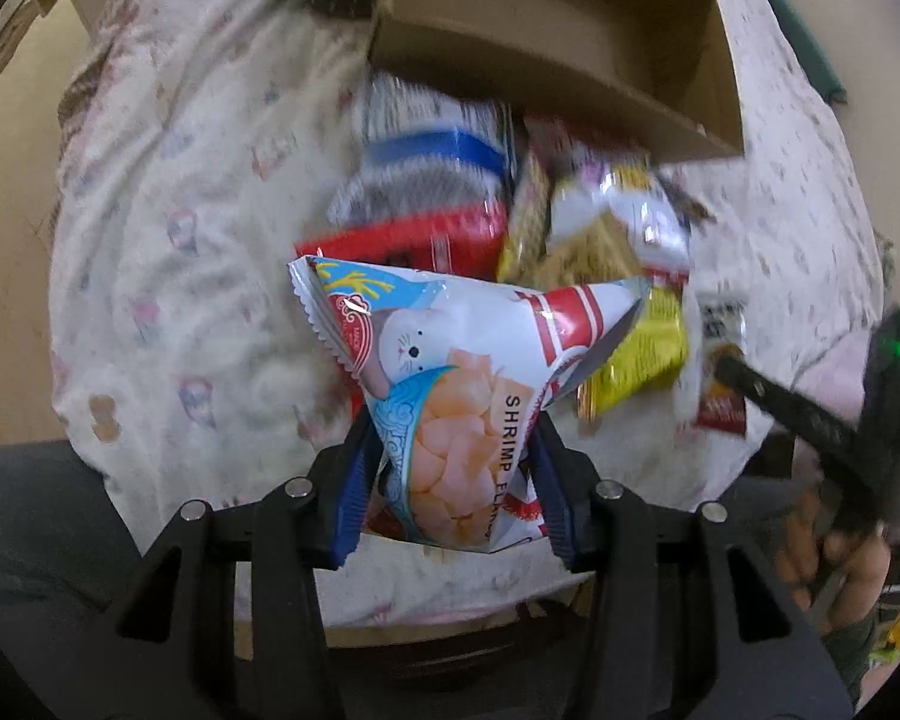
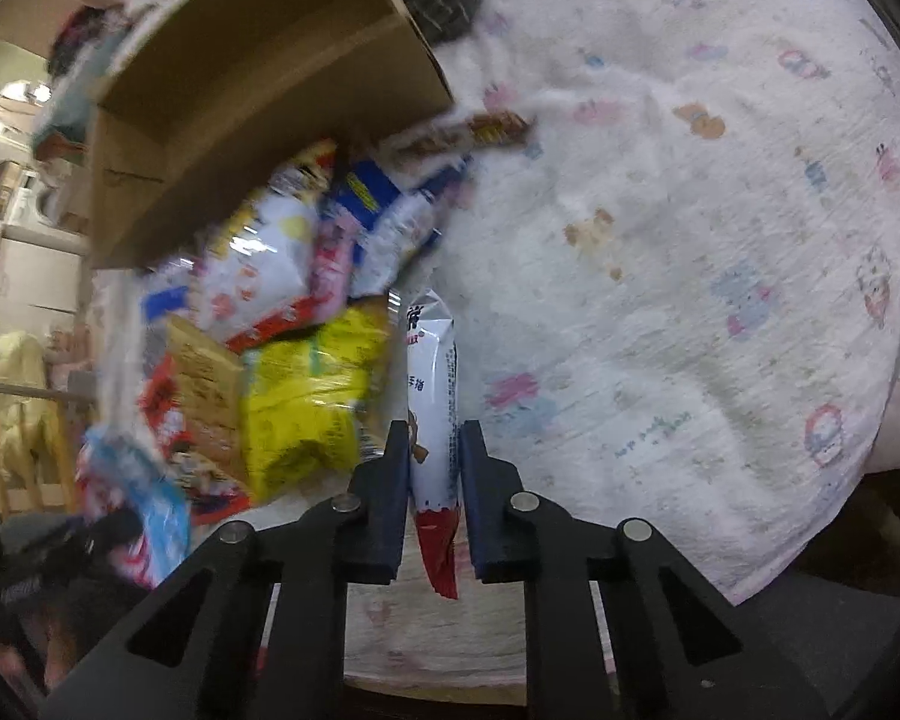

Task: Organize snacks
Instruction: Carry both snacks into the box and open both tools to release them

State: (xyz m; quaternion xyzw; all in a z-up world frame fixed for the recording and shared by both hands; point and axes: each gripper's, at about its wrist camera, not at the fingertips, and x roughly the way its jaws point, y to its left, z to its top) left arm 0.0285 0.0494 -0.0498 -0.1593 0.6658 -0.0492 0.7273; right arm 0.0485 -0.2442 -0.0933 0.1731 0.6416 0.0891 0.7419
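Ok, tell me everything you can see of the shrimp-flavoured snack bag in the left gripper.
The shrimp snack bag is a glossy, puffed pouch, mostly white with pale blue, a cartoon seal, pink chips pictured and red-and-white stripes. Its serrated sealed edge shows at upper left. The left gripper is shut on its lower part, pinching it in, with its upper end flaring wider above the pile of snacks on the printed cloth.

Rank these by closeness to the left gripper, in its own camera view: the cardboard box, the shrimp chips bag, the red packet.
1. Shrimp chips bag: pinched in the left gripper.
2. Red packet: just behind the bag, on the pile.
3. Cardboard box: farthest, at the top.
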